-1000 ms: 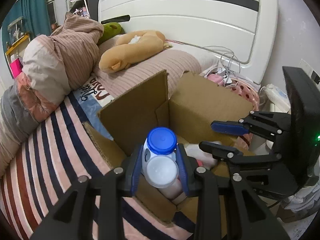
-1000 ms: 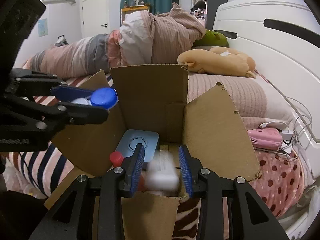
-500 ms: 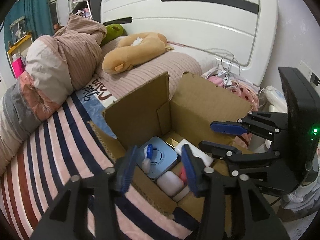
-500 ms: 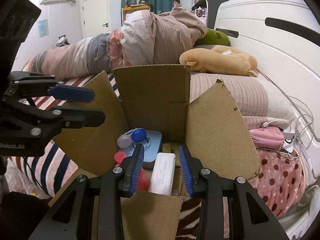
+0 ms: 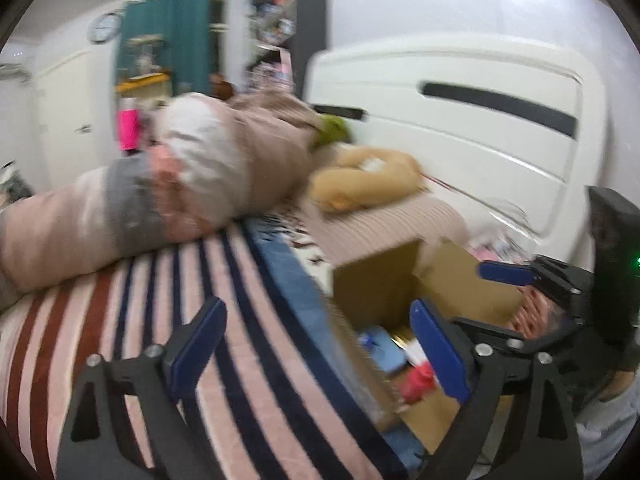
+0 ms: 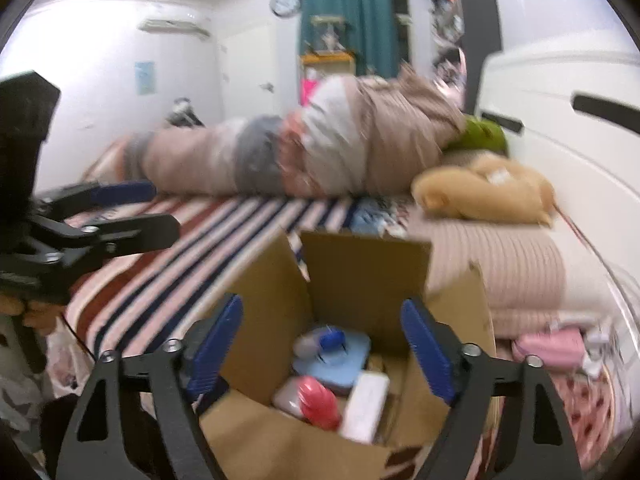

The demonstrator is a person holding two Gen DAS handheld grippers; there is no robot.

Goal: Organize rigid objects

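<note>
Both your claws, the left gripper (image 5: 320, 346) and right gripper (image 6: 322, 342), hang wide and empty, while the red-capped bottle (image 6: 318, 402) lies in the cardboard box (image 6: 364, 276) near its front wall; likely light, stiff, slippery, so pinch its body.

One cardboard box (image 6: 364, 276) (two tools (image 6: 320, 344))

Box (image 6: 362, 276) showing plain brown; inside, a light-blue case (image 6: 340, 360), red bottle (image 6: 320, 402), white block (image 6: 366, 406). Blanket (image 5: 160, 320) running pink, white, maroon and navy stripes. Far curtain (image 6: 348, 24) showing teal. Plush (image 6: 484, 194) looking tan.
</note>
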